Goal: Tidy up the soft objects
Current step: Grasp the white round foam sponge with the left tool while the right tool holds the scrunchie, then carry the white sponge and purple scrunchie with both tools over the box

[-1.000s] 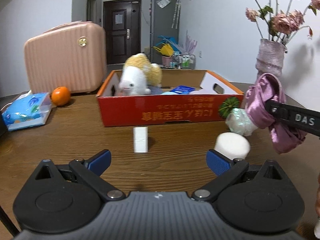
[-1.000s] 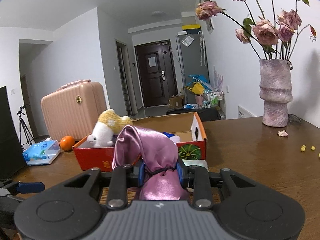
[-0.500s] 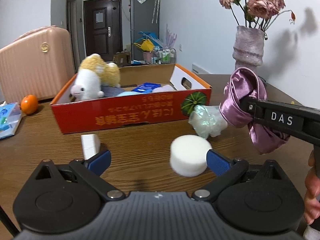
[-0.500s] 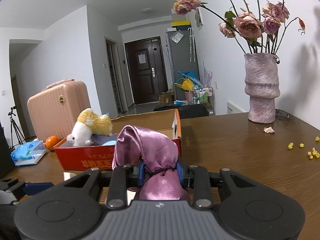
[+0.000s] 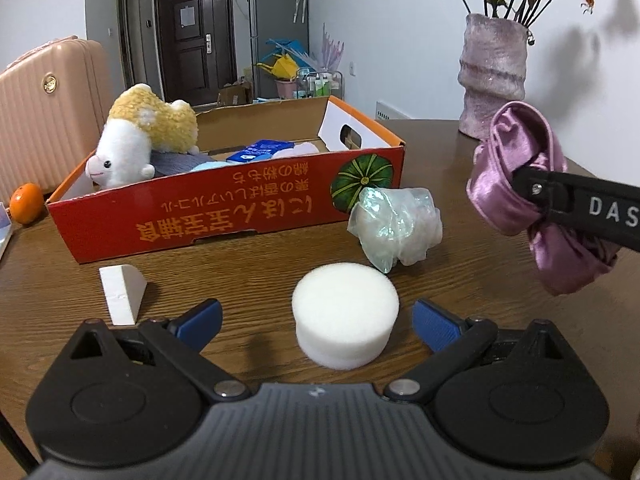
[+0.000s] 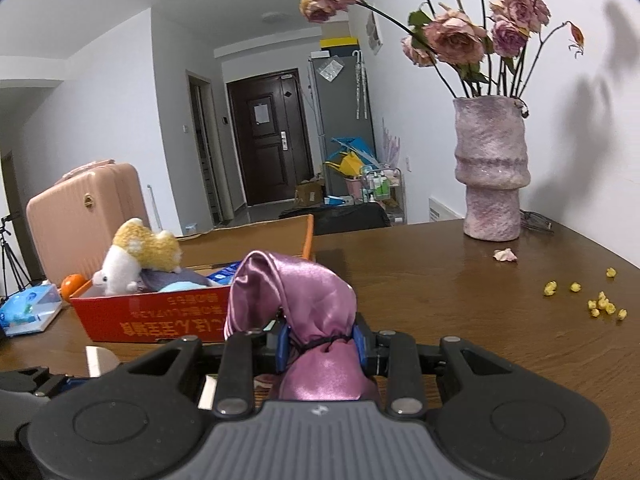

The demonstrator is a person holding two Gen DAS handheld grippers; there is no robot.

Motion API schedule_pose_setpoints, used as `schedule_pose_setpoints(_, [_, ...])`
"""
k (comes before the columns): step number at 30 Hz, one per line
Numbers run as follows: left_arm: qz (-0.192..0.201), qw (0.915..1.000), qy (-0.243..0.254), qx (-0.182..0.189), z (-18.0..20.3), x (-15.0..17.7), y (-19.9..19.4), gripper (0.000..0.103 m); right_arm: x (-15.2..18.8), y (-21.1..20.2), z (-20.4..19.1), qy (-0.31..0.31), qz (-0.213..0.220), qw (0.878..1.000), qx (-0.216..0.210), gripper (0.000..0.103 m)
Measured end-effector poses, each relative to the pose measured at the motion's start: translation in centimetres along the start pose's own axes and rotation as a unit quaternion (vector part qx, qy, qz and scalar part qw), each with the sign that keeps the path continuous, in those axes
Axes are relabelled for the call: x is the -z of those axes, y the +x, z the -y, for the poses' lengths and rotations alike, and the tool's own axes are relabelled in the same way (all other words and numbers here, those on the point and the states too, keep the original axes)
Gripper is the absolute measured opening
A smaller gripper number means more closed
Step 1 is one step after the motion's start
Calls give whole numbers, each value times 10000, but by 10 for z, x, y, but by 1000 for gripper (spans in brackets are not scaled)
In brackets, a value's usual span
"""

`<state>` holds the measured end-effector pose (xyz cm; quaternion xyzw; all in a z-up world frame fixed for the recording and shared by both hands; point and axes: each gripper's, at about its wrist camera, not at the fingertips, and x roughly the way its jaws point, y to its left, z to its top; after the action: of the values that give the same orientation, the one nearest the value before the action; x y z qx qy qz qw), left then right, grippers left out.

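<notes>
Left tongs (image 5: 316,316) gape around a round white foam puck (image 5: 345,320), pads not touching. Right tongs (image 6: 320,346) clench a purple satin pouch (image 6: 296,300). Best squeeze the puck gently, centred, then carry it to the red box (image 5: 224,204) beyond, mid-worktop.

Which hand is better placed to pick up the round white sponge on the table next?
Left. The left hand-held gripper is open with the round white sponge sitting between its blue pads, not yet touched. The right hand-held gripper is shut on the purple satin pouch, so it is occupied.
</notes>
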<state>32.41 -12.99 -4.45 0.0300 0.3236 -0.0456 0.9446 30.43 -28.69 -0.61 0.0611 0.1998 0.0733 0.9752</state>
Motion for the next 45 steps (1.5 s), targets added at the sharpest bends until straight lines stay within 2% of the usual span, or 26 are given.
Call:
schedule_pose_setpoints(14, [-34, 10000, -35, 78, 4, -3, 17, 102, 1, 9, 11, 26, -97, 9998, 186, 30])
schedule_pose_setpoints(17, [-92, 9998, -54, 180, 4, -3, 19, 93, 2, 10, 11, 20, -102, 9998, 195, 30])
schedule_pose_setpoints(19, [-128, 9996, -56, 240, 3, -3, 21, 80, 3, 10, 11, 26, -105, 9997, 212, 30])
schedule_pose_setpoints(23, [-179, 9993, -80, 319, 2, -2, 22, 74, 4, 11, 11, 24, -127, 9996, 241, 30])
schedule_pose_setpoints(26, [-180, 9991, -83, 369, 1, -1, 22, 61, 5, 12, 9, -12, -121, 9996, 257, 30])
schedule_pose_setpoints(45, [230, 9990, -242, 295, -19, 0, -8, 58, 7, 4, 2, -93, 59, 9996, 250, 30])
